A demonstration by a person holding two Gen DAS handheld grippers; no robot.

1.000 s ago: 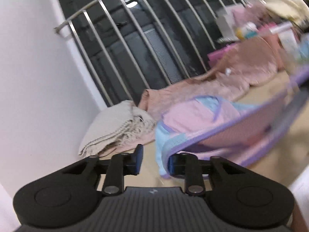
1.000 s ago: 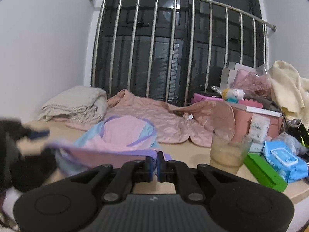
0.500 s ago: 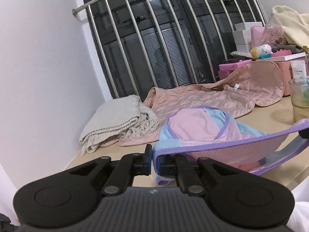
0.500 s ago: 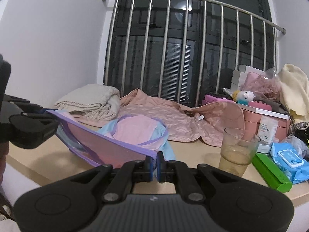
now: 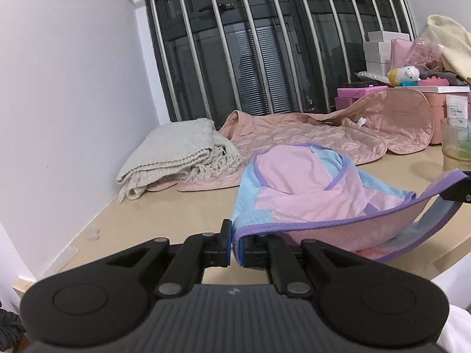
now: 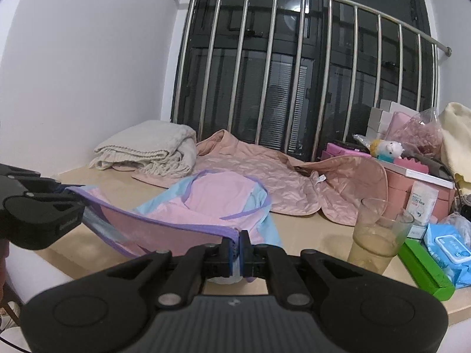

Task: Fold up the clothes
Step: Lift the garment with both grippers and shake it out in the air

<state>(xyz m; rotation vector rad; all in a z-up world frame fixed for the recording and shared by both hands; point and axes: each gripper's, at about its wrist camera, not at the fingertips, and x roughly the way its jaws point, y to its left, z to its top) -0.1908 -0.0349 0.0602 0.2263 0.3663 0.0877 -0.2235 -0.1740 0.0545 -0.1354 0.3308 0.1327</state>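
A pink and light-blue garment (image 5: 297, 176) with purple trim lies on the beige tabletop (image 5: 164, 220). Its purple hem (image 5: 338, 225) is stretched in the air between both grippers. My left gripper (image 5: 234, 242) is shut on one end of that hem at the near edge. My right gripper (image 6: 238, 245) is shut on the other end; it shows at the far right of the left wrist view (image 5: 457, 189). In the right wrist view the left gripper (image 6: 73, 204) sits at the left edge, with the garment (image 6: 217, 197) sagging behind the hem.
A pink quilted jacket (image 6: 265, 176) is spread out behind the garment. A folded beige blanket (image 6: 147, 147) lies at the back left by the wall. A glass cup (image 6: 379, 235), a green box (image 6: 424, 267), wipes (image 6: 450, 244) and pink boxes (image 6: 412, 182) crowd the right. Metal bars (image 6: 265, 88) stand behind.
My left gripper's jaws closed on the purple hem and the gripper rolled level. The hem now hangs taut between both grippers, lifted off the table. The right gripper stayed shut on its end.
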